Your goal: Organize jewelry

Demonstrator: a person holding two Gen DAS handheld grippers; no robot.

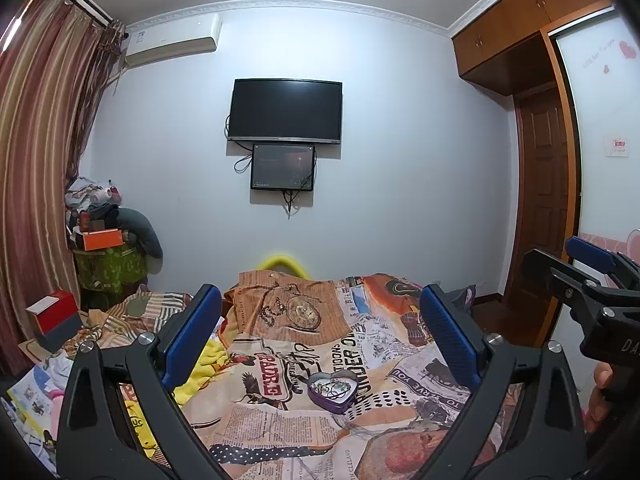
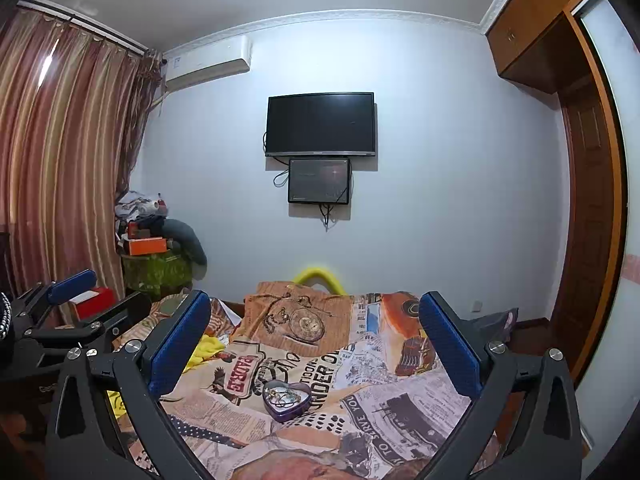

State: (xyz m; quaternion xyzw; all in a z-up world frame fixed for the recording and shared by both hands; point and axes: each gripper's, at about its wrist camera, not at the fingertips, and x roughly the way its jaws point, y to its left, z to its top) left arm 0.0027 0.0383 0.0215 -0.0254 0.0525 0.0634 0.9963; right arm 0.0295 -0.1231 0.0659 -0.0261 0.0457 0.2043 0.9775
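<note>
**Operator:** Bedspread first: newspaper-print cloth, creased, soft, covering the whole work surface. What sits on it?

**Technician:** Heart-shaped tin, purple, lid not in view, mouth upward. It lies on the cloth ahead of both cameras, between the fingers of each tool in its own view.

**Operator:** Tool status?

**Technician:** Left gripper: jaws spread wide, nothing between them. Right gripper: likewise spread wide and holding nothing. Both hang above the cloth, short of the tin.

**Operator:** Contents?

**Technician:** Jewelry lies inside the tin in a tangle of chain and small metal pieces. Individual items cannot be separated at this size. No loose piece is clearly visible on the cloth outside the tin.

**Operator:** Stage of the task?

**Technician:** Undetermined. A tin holding all pieces fits either a gathered, finished lot or a heap awaiting sorting.

**Operator:** Handling guidance, then, for any contact with the tin?

**Technician:** Judgement only. The mattress yields, so the tin is likely to tip under a downward push; steady its wall with one tool while the other works. Fine chain probably snags; grip one strand near its end, lift slowly, and stop if neighbouring pieces rise with it.
</note>
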